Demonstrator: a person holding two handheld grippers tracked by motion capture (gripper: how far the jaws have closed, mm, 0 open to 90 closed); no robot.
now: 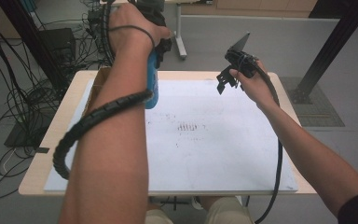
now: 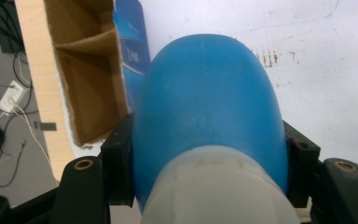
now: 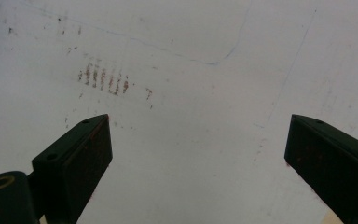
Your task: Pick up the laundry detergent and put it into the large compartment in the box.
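Left gripper [image 1: 156,44] is clamped on a blue bottle [image 1: 152,84], and in the high view it's lifted up over the far left corner of the table [image 1: 42,168], with the bottle hanging down from the jaws so its lower end sits above the white board [image 1: 223,154] that covers most of the tabletop. A cardboard box [image 1: 100,77] pokes out at the far left edge, mostly hidden behind the person's forearm. Right gripper [image 1: 227,79] is held up off the board near the far right side, well apart from the bottle, nothing in it. Moving to the left gripper view: the bottle [image 2: 209,107] is huge in frame, blue body with a whitish band at the near end, and both black jaws press against its sides. Off to the left you can see the open box [image 2: 81,79] with a divider inside, sitting at the table's edge, with something blue with print on it just beside it. Right gripper view: the right gripper [image 3: 198,154] has its jaws spread wide with only the board [image 3: 191,84] under them, scuffed with a little row of reddish marks [image 3: 103,79] and some faint pen lines.
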